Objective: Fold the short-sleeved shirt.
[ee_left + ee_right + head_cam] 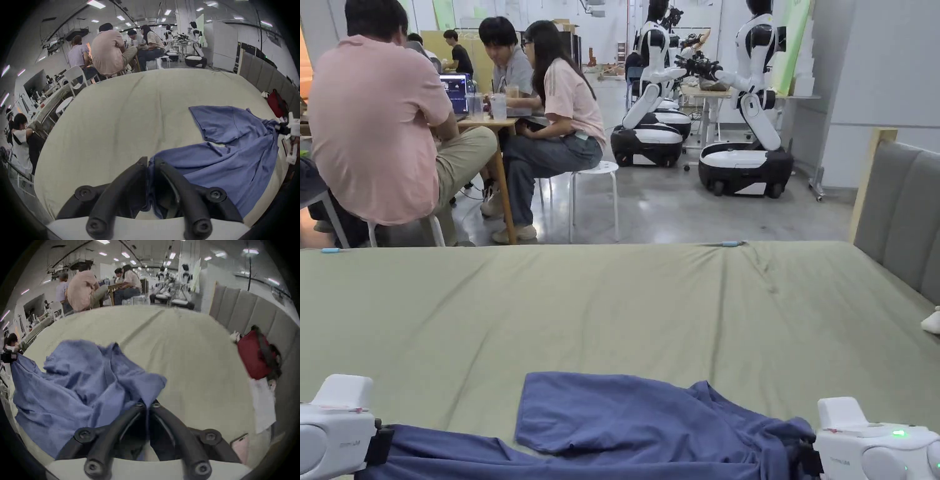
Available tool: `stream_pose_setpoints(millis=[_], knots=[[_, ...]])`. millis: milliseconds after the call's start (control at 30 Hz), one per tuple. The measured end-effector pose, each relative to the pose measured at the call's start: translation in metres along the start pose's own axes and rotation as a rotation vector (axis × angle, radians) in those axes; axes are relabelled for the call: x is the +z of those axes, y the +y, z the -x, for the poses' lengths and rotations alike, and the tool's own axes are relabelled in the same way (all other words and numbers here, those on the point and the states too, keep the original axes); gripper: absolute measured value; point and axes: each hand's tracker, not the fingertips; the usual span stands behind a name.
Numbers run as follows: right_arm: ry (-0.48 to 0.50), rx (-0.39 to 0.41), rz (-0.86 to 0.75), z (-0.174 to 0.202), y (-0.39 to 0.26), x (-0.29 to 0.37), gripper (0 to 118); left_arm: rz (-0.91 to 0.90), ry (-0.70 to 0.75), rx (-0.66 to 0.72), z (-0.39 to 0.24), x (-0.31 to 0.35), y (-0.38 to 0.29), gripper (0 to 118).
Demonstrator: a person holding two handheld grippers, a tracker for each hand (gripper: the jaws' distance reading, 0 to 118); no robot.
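Folding has barely begun: your left gripper (148,164) and right gripper (147,405) each pinch an edge of the blue shirt (650,425), stretched rumpled across the near green bed (612,300); every fold remains.

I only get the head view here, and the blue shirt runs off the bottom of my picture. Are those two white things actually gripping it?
Observer: Yes. In the left gripper view, the left gripper has its jaws shut on an edge of the blue shirt.
Operator: And the other one?
Observer: The right gripper pinches the shirt's cloth too.
Operator: Anything to my right that I miss?
Observer: A red bag lies beside the grey padded headboard.
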Motion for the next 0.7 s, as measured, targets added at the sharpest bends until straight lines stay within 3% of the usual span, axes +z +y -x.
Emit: stream_pose_setpoints(millis=[300, 533, 700], knots=[[-0.29, 0.209, -0.317, 0.033, 0.114, 0.101, 2, -0.2, 0.228, -0.097, 0.01, 0.031, 0.082, 6], [-0.468, 0.185, -0.524, 0.029, 0.214, 0.159, 2, -0.344, 0.349, -0.107, 0.038, 0.088, 0.185, 6], [-0.502, 0.139, -0.615, 0.017, 0.278, 0.193, 2, -0.475, 0.395, -0.067, 0.047, 0.12, 0.245, 6]])
